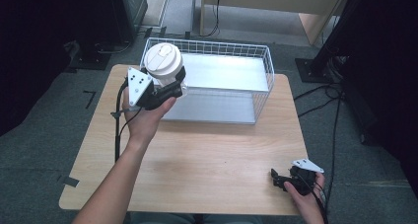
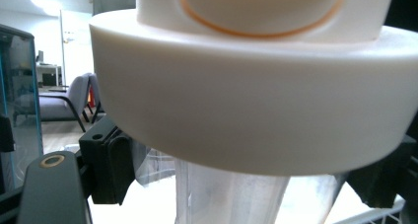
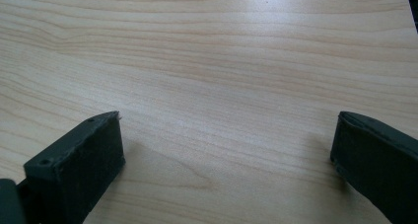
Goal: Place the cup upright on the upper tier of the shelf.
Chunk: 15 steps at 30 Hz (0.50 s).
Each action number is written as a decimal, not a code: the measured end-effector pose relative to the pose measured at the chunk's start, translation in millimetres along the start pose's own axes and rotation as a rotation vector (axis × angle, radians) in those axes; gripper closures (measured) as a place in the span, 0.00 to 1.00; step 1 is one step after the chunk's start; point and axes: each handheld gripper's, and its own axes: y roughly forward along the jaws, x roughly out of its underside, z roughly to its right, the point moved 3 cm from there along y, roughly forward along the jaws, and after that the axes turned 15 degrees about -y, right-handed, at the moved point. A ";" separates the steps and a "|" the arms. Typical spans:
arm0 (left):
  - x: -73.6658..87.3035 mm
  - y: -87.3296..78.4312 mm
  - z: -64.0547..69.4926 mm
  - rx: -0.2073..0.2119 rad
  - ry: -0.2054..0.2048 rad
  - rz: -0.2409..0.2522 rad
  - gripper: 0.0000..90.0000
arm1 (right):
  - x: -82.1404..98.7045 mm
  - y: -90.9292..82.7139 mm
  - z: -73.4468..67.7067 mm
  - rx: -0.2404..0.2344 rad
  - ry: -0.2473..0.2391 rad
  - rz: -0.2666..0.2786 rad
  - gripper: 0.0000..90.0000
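A clear plastic cup with a white lid (image 1: 163, 59) is held up in the air at the left end of the white wire basket (image 1: 266, 66). My left gripper (image 1: 170, 88) is shut on the cup just under the lid. In the left gripper view the white lid (image 2: 246, 100) looms large, with the clear cup wall (image 2: 231, 199) squeezed between the black jaws below it. My right gripper (image 1: 277, 179) rests low over the table's front right corner. In the right gripper view its jaws stand wide apart over bare wood, so the right gripper (image 3: 226, 150) is open and holds nothing.
The wire basket sits at the back of the wooden table (image 1: 212, 150) with a pale sheet on its floor. Cables (image 1: 320, 98) run over the grey floor to the right of the table. Dark equipment stands at the back left.
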 end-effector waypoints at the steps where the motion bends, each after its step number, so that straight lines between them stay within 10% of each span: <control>1: -0.6 2.6 -1.2 -0.004 -0.002 -0.002 0.18 | 0.0 0.0 0.0 0.000 -0.001 0.000 0.00; 15: -4.3 44.7 -19.5 -0.047 -0.004 -0.019 0.18 | 0.0 0.0 0.0 0.000 0.000 0.000 0.00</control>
